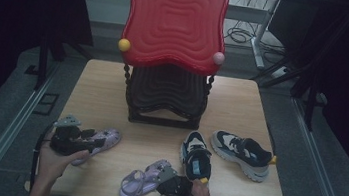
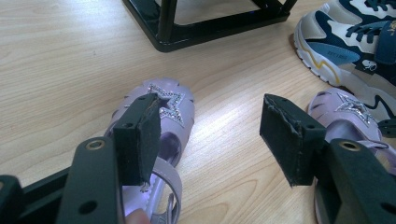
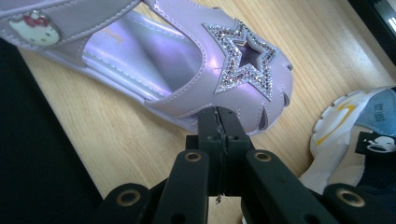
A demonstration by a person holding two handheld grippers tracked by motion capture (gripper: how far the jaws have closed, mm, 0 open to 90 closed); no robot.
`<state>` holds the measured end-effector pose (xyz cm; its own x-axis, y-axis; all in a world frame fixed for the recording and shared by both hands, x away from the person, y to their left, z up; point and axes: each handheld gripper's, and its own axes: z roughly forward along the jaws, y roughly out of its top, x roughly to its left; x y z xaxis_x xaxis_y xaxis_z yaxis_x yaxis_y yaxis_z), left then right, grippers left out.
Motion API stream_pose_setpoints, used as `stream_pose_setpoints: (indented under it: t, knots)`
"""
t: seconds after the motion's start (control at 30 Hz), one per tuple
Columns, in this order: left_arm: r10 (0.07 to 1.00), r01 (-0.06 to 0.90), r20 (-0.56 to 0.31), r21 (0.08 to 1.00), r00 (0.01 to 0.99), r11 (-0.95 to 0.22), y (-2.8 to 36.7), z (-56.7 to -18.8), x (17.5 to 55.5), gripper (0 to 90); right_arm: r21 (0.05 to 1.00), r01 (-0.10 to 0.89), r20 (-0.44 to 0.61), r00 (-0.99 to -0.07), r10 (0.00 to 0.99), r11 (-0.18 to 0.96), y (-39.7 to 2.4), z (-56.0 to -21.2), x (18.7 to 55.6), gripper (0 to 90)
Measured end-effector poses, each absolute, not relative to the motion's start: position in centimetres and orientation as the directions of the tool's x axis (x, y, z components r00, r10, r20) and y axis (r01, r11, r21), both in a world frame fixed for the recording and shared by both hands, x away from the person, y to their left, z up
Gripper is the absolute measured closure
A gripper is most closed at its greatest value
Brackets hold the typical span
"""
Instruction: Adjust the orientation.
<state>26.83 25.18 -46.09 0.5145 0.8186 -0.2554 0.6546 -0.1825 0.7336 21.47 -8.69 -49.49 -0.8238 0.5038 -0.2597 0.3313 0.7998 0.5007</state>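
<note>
Black foam pads of the right gripper [image 3: 218,140] are pressed flat together with nothing between them, their tips just short of the toe edge of a lilac sandal [image 3: 187,60]. That sandal lies on its side in the right gripper view, showing a glittering silver star on the toe and a small cartoon-cat badge on the strap. In the high view the right gripper [image 1: 165,177] sits near the front edge of the wooden table [image 1: 103,84], at the toe end of this sandal [image 1: 138,181].

The left gripper [image 2: 210,128] has its jaws spread wide apart and empty. One pad hangs over the starred toe of the second lilac sandal [image 2: 159,135]; whether it touches I cannot tell. In the high view this sandal [image 1: 104,139] lies at the table's left, partly under the left gripper [image 1: 91,137].

To the right of the sandals stand two navy-and-white sneakers: one sneaker [image 1: 196,157] just beside the right gripper, the other sneaker [image 1: 241,154] farther right. Behind them a black stand [image 1: 165,97] carries a red wavy tray [image 1: 174,20] propped upright.
</note>
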Motion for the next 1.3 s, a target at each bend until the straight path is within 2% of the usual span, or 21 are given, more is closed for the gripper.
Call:
stream_pose_setpoints:
  t: [0.47, 0.63, 1.3]
  knots:
    - [0.818, 0.657, -0.256, 0.732, 0.514, -0.184, 25.2, -46.1, 26.8, 38.8, 0.497, 0.332, -0.287, -0.809, 0.513, 0.802, -7.9, -49.4, 22.1, 90.0]
    - [0.819, 0.658, -0.257, 0.73, 0.514, -0.184, 25.2, -46.2, 26.9, 38.8, 0.48, 0.317, -0.326, -0.801, 0.502, 0.818, -7.4, -49.5, 22.2, 90.0]
    - [0.82, 0.661, -0.258, 0.727, 0.512, -0.184, 25.3, -46.3, 26.9, 38.8, 0.457, 0.335, -0.322, -0.801, 0.504, 0.824, -6.5, -49.3, 23.6, 90.0]
